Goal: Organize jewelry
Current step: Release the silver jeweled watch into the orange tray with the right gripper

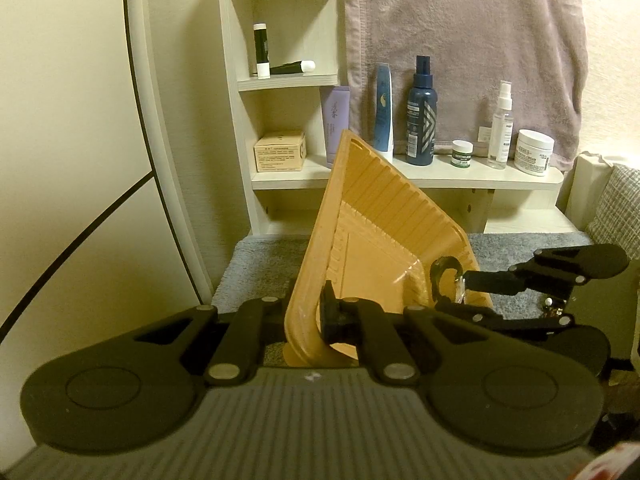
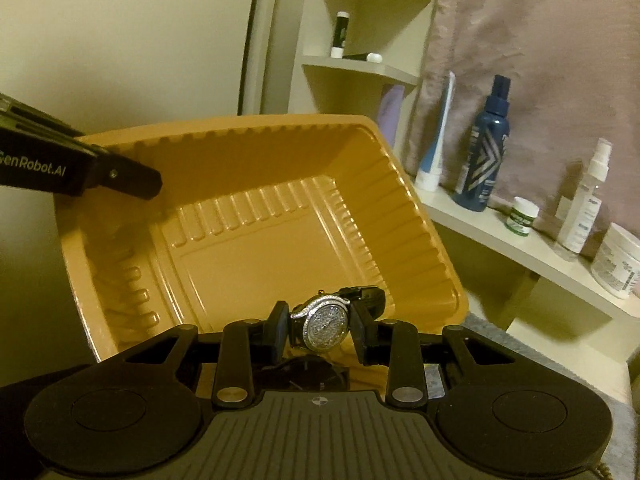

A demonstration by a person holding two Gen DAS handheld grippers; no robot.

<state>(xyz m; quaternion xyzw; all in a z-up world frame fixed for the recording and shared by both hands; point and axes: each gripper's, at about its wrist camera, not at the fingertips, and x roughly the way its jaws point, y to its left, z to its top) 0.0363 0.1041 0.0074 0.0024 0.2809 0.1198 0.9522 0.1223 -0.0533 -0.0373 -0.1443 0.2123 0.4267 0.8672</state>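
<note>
An orange ribbed plastic tray (image 1: 372,216) is held tilted up on its edge; my left gripper (image 1: 308,320) is shut on its rim. In the right wrist view the tray (image 2: 248,224) opens toward me and looks bare inside. My right gripper (image 2: 322,334) is shut on a watch (image 2: 326,320) with a sparkling stone-set face and a black strap, held at the tray's near rim. The right gripper (image 1: 452,290) with the watch (image 1: 444,276) also shows in the left wrist view. The left gripper's finger (image 2: 132,178) shows on the tray's left rim.
A white shelf (image 1: 440,176) behind holds a blue spray bottle (image 1: 420,112), a clear spray bottle (image 1: 502,128), small jars (image 1: 534,152) and tubes. A mauve towel (image 1: 460,40) hangs above. A grey mat (image 1: 256,264) lies below the tray. A small pearl piece (image 1: 550,306) lies at right.
</note>
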